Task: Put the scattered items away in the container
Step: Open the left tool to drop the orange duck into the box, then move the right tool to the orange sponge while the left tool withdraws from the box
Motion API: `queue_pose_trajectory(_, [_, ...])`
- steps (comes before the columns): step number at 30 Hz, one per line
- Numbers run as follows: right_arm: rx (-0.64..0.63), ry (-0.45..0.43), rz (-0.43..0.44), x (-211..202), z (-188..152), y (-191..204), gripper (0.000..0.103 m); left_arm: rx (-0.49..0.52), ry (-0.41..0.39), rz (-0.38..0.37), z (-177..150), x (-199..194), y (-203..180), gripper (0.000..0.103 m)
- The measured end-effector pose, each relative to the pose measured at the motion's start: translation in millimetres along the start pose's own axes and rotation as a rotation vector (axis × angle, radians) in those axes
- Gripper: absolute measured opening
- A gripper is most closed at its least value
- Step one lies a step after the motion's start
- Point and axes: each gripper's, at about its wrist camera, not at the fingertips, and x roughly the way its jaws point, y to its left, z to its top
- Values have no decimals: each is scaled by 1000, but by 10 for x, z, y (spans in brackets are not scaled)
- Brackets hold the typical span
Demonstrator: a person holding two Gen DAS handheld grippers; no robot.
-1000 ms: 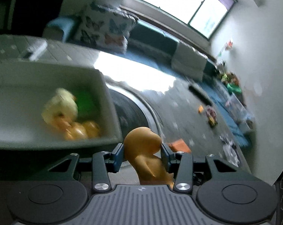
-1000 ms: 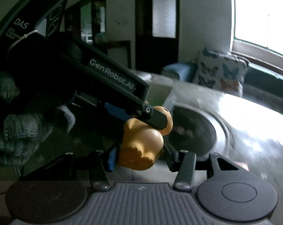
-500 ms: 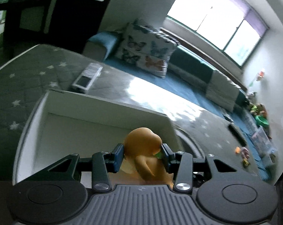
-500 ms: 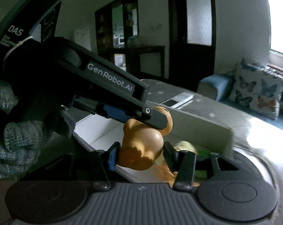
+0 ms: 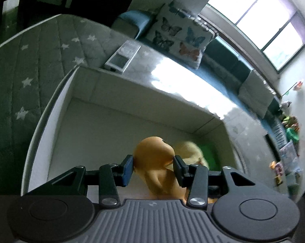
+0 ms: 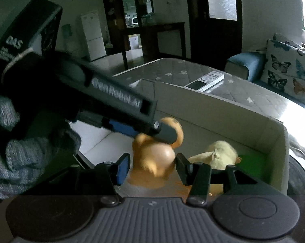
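On the left of the left wrist view lies a grey quilted mattress [image 5: 31, 60] with white stars, and a white remote-like handset [image 5: 123, 56] rests near its far edge, just beyond the rim of the white container [image 5: 57, 101]. The left hand-held gripper [image 5: 153, 168] hangs over the container's open interior, its blue-padded fingers [image 5: 128, 169] pressed against both sides of the orange duck toy [image 5: 153, 156], so it is closed on the toy's head. Just right of that toy, inside the container, sits a pale yellow duck [image 5: 190, 149] with a green item [image 5: 209, 151] beside it near the right wall. Farther right, a butterfly-print cushion [image 5: 180, 38] leans on a blue sofa under the window. In the right wrist view, a grey knitted glove [image 6: 21, 156] at the left grips the black left hand-held gripper body, which reaches diagonally to the orange duck toy [image 6: 158, 154]. The right hand-held gripper [image 6: 153, 168] brackets the toy's body with its fingers close beside it; blur hides whether they touch. The pale yellow duck [image 6: 221, 154] lies to the right inside the container [image 6: 277, 141].
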Motion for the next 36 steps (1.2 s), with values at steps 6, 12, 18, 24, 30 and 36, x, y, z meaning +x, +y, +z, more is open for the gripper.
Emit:
queue_pose_trajectory(6, [7, -21, -2, -87, -14, 50, 51, 11, -18, -1, -56, -74, -41, 42])
queue_pose_trajectory(12, [-2, -63, -31, -286, -32, 77, 52, 62, -52, 29, -150, -215, -195, 42])
queue_pose_trajectory(18, [0, -104, -79, -574, -147, 74, 63, 91, -95, 55, -302, -383, -376, 42])
queue_pose_trajectory(24, [2, -135, -144, -902, -376, 47, 69, 121, -107, 44, -527, -485, -604, 42])
queue_pose_trajectory(30, [54, -146, -191, -1203, -683, -54, 74, 185, -97, 11, -803, -545, -916, 42])
queue_pose_trajectory(36, [95, -118, -278, -1434, -1023, -225, 82, 210, -72, -22, -1062, -495, -1165, 42])
